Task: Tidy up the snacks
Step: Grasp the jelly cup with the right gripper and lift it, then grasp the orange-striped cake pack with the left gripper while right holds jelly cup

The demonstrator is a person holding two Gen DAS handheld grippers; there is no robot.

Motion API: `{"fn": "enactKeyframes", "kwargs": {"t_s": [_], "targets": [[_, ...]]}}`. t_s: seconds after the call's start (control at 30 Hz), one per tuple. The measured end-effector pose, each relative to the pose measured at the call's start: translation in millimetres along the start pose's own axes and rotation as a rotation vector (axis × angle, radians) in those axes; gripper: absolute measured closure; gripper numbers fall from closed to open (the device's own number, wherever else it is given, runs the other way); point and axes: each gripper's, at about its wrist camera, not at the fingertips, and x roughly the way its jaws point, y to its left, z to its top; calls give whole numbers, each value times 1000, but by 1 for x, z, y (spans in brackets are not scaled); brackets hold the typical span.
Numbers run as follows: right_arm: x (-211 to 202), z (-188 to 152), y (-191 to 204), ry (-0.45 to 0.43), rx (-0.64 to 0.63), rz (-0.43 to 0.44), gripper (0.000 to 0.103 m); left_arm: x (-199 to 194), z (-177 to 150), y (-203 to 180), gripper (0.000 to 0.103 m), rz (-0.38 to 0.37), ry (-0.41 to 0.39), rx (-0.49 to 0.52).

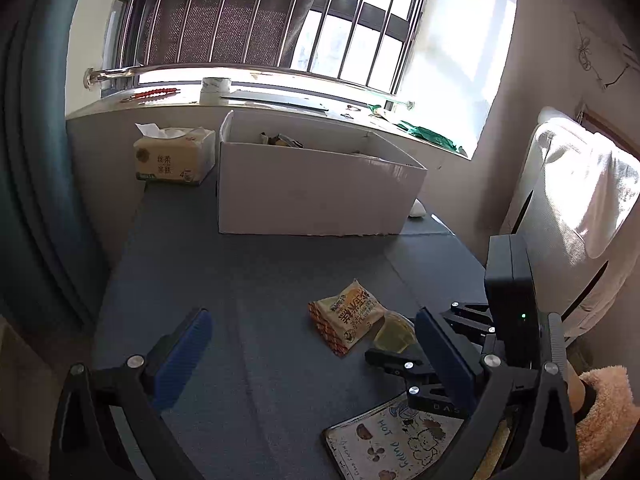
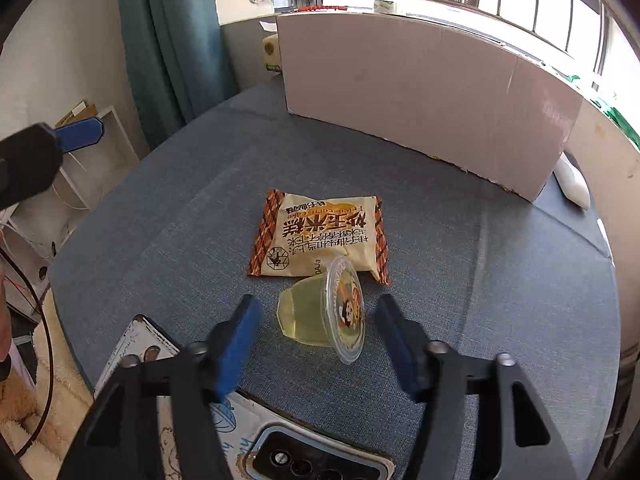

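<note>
A yellow jelly cup [image 2: 320,316] lies on its side on the blue-grey table, touching a cream and orange snack packet [image 2: 318,236]. My right gripper [image 2: 318,326] is open, its blue pads on either side of the cup without touching it. In the left wrist view the packet [image 1: 346,316] and the cup [image 1: 394,334] lie mid-table, and the right gripper [image 1: 416,360] shows beside the cup. My left gripper [image 1: 312,354] is open and empty, above the near table. A white cardboard box [image 1: 316,188] with some snacks inside stands at the back.
A tissue pack [image 1: 174,156] stands left of the box. An illustrated notebook [image 1: 396,440] lies at the table's near edge, with a phone [image 2: 320,460] on it. A white object [image 2: 574,184] lies right of the box [image 2: 432,96]. A windowsill runs behind.
</note>
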Motion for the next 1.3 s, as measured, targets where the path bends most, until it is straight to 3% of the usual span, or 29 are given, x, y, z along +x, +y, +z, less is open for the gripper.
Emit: {"fn": "enactKeyframes", "kwargs": {"t_s": [0.03, 0.07, 0.13, 0.23, 0.43, 0.57, 0.7, 0.8, 0.9, 1.0, 1.17, 1.3], "targets": [[0, 0, 1, -1, -7, -20, 70, 0, 0, 0, 0, 0, -1, 3], [0, 0, -2, 0, 9, -7, 71, 0, 0, 0, 0, 3, 1, 2], [-6, -3, -13, -34, 79, 42, 71, 2, -1, 1, 0, 2, 7, -2], [-17, -11, -26, -51, 140, 50, 71, 10, -2, -3, 0, -22, 40, 23], [-43, -37, -62, -115, 306, 132, 71, 50, 1, -27, 0, -65, 119, 196], [-59, -41, -76, -157, 350, 138, 71, 90, 7, -37, 0, -117, 212, 263], [-73, -44, -83, -197, 387, 150, 71, 130, 5, -45, 0, -91, 338, 354], [-79, -46, -88, -204, 405, 148, 71, 146, 5, -46, 1, -67, 360, 387], [-81, -49, -89, -202, 420, 156, 71, 155, 6, -44, 15, -105, 385, 375], [-84, -51, -90, -200, 420, 157, 71, 150, 7, -48, 54, -80, 373, 420], [-84, -54, -92, -212, 436, 167, 71, 131, 9, -42, 55, -102, 331, 360], [-84, -52, -94, -227, 459, 183, 71, 103, 19, -30, 55, -130, 235, 258]]}}
